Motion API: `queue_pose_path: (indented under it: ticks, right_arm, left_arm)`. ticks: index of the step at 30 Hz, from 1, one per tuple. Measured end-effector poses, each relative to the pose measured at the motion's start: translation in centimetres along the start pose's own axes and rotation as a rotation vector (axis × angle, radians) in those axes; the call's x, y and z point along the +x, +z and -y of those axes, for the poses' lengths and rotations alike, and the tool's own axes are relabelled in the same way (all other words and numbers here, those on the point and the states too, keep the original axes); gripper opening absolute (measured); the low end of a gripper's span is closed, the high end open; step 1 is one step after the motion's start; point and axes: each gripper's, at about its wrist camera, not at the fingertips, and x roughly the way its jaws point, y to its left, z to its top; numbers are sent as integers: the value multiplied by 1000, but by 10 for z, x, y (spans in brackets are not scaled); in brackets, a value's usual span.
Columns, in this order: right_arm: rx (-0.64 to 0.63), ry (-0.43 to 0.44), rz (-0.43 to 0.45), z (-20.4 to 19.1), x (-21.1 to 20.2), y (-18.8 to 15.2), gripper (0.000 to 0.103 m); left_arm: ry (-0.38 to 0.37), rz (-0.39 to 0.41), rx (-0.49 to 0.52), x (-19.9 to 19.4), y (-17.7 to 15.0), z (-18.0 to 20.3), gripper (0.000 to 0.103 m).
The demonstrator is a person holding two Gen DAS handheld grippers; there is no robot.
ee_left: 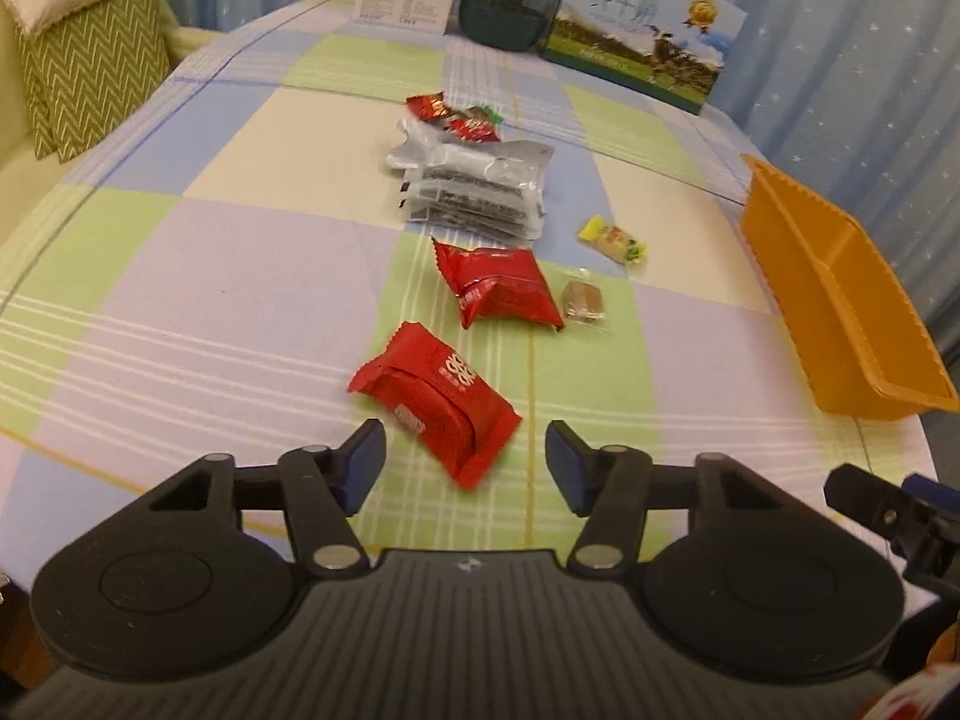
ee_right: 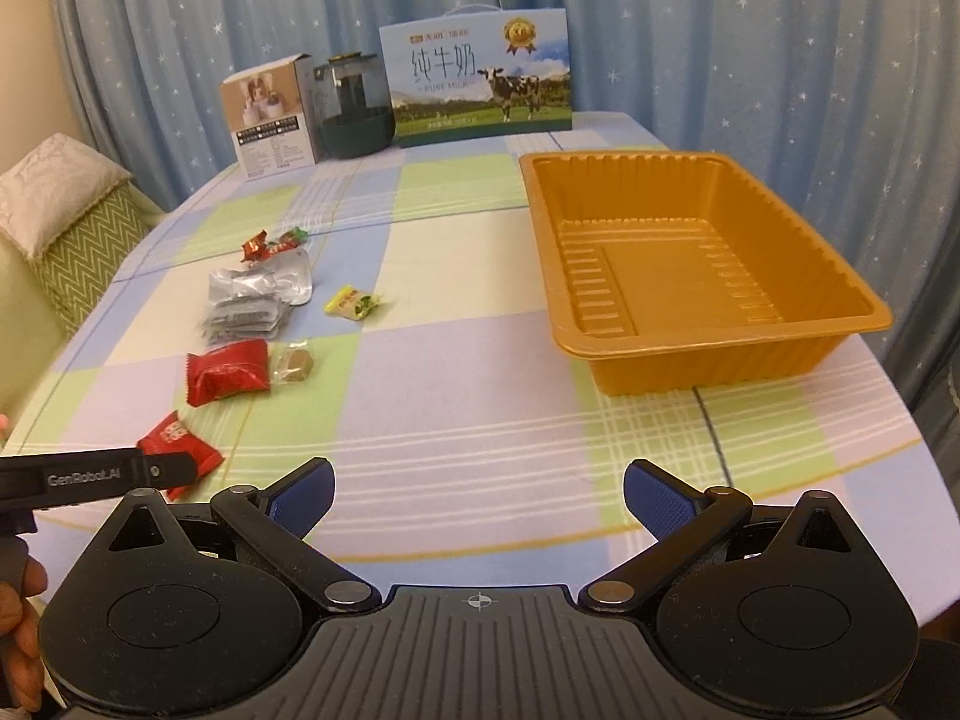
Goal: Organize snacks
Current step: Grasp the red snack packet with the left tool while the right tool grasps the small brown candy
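Snacks lie in a row on the checked tablecloth. A red packet [ee_left: 435, 402] lies just ahead of my open, empty left gripper [ee_left: 465, 462]; it also shows in the right wrist view [ee_right: 180, 441]. Behind it lie a second red packet [ee_left: 498, 288], a small brown candy [ee_left: 582, 300], a yellow candy [ee_left: 612, 239], a stack of silver-black sachets [ee_left: 471, 186] and small red candies [ee_left: 456, 117]. The empty orange tray [ee_right: 690, 258] stands to the right. My right gripper [ee_right: 478, 498] is open and empty over bare cloth, near the table's front edge.
A milk carton box [ee_right: 480, 84], a dark jar [ee_right: 354, 108] and a small white box [ee_right: 273, 117] stand at the table's far edge. A green cushioned seat [ee_left: 90, 72] is at the left. Blue curtains hang behind.
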Motion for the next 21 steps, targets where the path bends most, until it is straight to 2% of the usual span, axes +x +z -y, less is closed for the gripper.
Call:
queue_pose_path:
  ticks: [6,8,14,21]
  right_arm:
    - [-3,5,-11,-4,18,1,102]
    - [-8,12,-13,-6,22,1,102]
    - [-54,65,-7,-22,31,3,102]
    - [-137,176,19,-53,47,12,101]
  left_arm:
    - [23,38,20,15,11,1,46]
    - [45,38,42,18,15,1,34]
    - [71,35,101,15,16,-5,25]
    - [88,64,85,1,23,-25,24]
